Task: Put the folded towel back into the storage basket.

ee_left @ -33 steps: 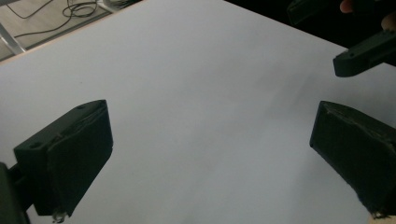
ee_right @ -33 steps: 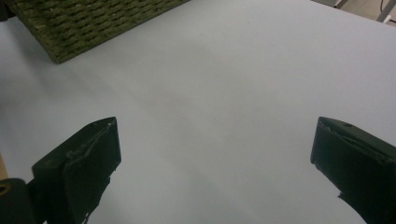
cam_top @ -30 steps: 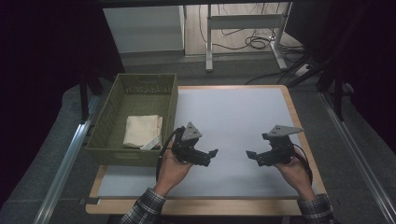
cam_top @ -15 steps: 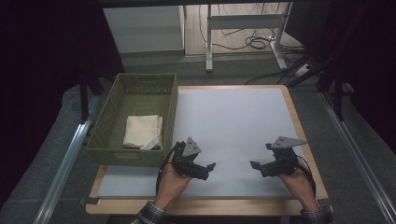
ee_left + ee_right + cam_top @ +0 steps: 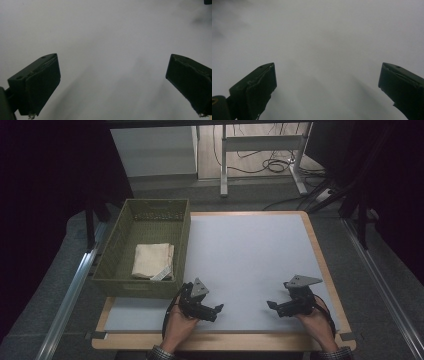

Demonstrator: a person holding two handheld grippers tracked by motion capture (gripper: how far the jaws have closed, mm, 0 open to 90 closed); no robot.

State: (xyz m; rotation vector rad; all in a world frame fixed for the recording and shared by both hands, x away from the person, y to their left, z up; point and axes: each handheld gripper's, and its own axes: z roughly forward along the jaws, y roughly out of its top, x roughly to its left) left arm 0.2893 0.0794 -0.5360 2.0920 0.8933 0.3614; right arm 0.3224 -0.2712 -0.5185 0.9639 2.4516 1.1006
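Folded beige cloth (image 5: 152, 260) lies in the olive woven basket (image 5: 116, 285), left of frame. Left hand-held gripper (image 5: 216, 311) and right hand-held gripper (image 5: 272, 306), jaws wide and empty, low over the white wood-edged worktop (image 5: 250, 250). Looks finished; nothing left out.

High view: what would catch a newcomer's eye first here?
The olive woven basket at the left edge of the white table mat, with a folded cream cloth lying inside it. Nearer the person, two hands each hold a black tool over the mat's near edge: the left tool beside the basket's near corner, the right tool opposite it, both with jaws wide apart and nothing between them.
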